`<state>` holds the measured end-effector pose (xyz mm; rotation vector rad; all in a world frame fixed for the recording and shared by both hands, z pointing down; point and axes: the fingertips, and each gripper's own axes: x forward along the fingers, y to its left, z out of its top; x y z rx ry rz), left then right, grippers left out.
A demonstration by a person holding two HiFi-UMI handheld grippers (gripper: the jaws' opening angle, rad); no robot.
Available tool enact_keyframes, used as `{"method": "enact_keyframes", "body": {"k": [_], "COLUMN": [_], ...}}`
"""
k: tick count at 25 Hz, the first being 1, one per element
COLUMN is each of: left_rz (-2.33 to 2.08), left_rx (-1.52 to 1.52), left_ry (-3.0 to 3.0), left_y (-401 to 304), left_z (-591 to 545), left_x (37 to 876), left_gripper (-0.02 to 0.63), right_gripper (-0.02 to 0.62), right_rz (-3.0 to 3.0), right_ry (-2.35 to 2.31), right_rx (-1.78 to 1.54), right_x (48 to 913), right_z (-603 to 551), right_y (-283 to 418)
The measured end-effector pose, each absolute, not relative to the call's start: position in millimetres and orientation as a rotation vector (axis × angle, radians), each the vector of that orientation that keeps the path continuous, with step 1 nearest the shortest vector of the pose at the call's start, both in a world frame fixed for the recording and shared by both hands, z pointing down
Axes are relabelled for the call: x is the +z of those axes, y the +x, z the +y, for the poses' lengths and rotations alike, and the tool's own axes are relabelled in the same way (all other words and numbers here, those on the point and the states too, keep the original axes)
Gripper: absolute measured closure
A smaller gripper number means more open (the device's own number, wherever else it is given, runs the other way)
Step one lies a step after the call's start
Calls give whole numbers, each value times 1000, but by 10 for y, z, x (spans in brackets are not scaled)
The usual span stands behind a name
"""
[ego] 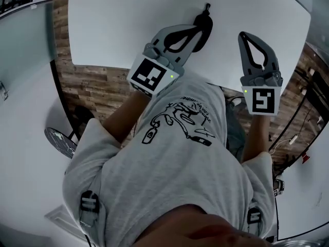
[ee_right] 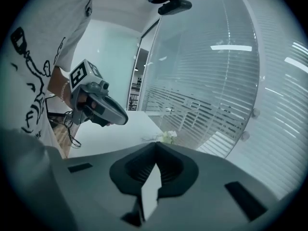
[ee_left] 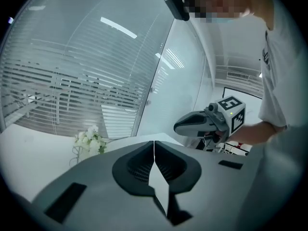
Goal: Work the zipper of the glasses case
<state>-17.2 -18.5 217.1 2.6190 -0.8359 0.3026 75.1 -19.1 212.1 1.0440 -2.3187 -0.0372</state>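
- Left tool [ego: 197, 31]: jaws shut tip to tip, holding nothing, just beside the black glasses case [ego: 205, 22] on the white tabletop [ego: 113, 19].
- Right tool [ego: 245, 36]: likewise closed and empty.

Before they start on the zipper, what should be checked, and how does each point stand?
1. The black glasses case lies on the white table: ok.
2. Jaws of the left gripper empty: ok, shut together.
3. Jaws of the right gripper empty: ok, shut.
4. Jaws aimed at the case: not ok; both gripper views face the glass wall.
5. Zipper's state: cannot tell; the left gripper overlaps the case.
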Motion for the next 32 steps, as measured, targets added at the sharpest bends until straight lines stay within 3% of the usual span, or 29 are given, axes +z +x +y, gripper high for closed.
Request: {"method": "enact_keyframes", "body": {"k": [18,32], "left_rz": [-645,-495], "left_rx": [817,878], "left_ry": [2475,2537], "left_y": [316,434], "left_z": [26,141], "left_x": [3949,3937], "left_gripper": [584,584], "right_gripper": [538,515], "right_rz": [-2180,-1943], "right_ry": [276,-352], "right_rx": [-306,-660], "right_x": [3799,4151], "right_z": [-542,-665], "right_y": [647,238]}}
